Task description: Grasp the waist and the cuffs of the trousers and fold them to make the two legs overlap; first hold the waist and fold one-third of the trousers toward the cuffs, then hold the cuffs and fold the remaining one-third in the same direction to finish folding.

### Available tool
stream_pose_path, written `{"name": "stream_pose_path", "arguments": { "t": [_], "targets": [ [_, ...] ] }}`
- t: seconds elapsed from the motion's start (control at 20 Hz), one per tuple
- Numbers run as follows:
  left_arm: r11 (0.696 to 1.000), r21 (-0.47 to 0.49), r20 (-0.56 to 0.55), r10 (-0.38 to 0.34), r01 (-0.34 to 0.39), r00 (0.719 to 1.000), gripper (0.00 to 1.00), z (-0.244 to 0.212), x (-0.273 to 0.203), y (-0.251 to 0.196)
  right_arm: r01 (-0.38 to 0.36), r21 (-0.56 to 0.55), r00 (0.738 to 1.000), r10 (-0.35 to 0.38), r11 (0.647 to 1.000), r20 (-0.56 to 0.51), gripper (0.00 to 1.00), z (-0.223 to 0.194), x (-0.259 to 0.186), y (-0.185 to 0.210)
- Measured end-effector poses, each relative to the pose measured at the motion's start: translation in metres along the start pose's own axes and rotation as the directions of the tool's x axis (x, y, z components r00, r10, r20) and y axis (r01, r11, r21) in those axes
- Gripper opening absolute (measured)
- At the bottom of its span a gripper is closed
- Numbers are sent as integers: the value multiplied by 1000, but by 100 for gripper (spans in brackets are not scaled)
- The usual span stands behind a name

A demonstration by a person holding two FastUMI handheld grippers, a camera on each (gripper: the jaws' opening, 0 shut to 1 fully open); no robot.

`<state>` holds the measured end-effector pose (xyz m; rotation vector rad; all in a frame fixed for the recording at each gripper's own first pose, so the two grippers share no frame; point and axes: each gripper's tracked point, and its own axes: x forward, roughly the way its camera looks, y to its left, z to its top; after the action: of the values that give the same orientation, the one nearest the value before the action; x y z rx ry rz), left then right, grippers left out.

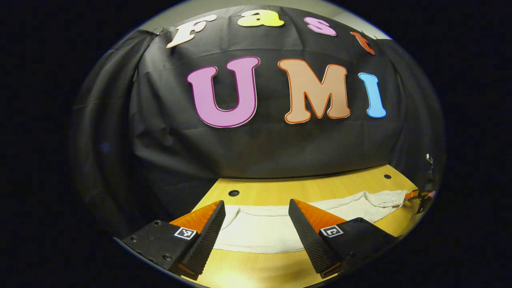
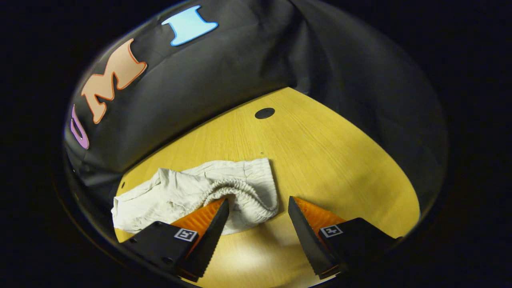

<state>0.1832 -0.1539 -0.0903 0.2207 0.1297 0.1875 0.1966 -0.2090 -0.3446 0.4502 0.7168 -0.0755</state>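
White trousers lie on wooden table. Left gripper spread wide above the cuff end. Right gripper also spread, elastic waist bunched between its fingers.

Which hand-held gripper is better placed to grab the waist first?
Right. The right hand-held gripper is open at the gathered elastic waist of the trousers, one finger already touching it. The left hand-held gripper hangs open over the flat leg end.
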Motion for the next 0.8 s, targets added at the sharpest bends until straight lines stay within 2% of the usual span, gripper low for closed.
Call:
{"name": "stream_pose_path", "arguments": {
  "t": [0.05,0.1,0.15,0.25,0.4,0.45,0.5,0.65,0.75,0.8],
  "targets": [
    [1000,1,2,-6,6,1000,96,2,-1,-5,-19,29,1000,19,999,11,94,3,3,5],
    [1000,3,4,-13,13,1000,96,4,-1,-10,-32,48,999,32,998,12,85,4,7,7],
    [1000,5,5,-18,18,1000,96,6,-2,-14,-25,57,1000,25,998,10,82,2,7,6],
    [999,10,12,-31,31,999,96,11,-4,-22,-9,98,1000,9,995,4,54,2,8,-1],
    [999,8,15,-46,46,999,96,13,-3,-31,-20,157,1000,18,987,14,24,9,3,5],
    [999,5,11,-51,51,999,96,13,-2,-33,-21,159,1000,18,987,21,22,10,5,4],
    [999,1,8,-55,55,998,96,12,-2,-35,-27,147,999,23,989,32,15,13,0,7],
    [998,-7,8,-62,62,998,96,10,-5,-34,-48,122,997,40,991,73,11,24,-8,12],
    [998,-15,9,-63,63,998,96,10,-7,-28,-69,115,992,56,991,115,2,37,-19,17],
    [998,-17,10,-62,62,998,96,9,-8,-24,-80,109,989,65,991,135,6,44,-28,21]
  ]
}}
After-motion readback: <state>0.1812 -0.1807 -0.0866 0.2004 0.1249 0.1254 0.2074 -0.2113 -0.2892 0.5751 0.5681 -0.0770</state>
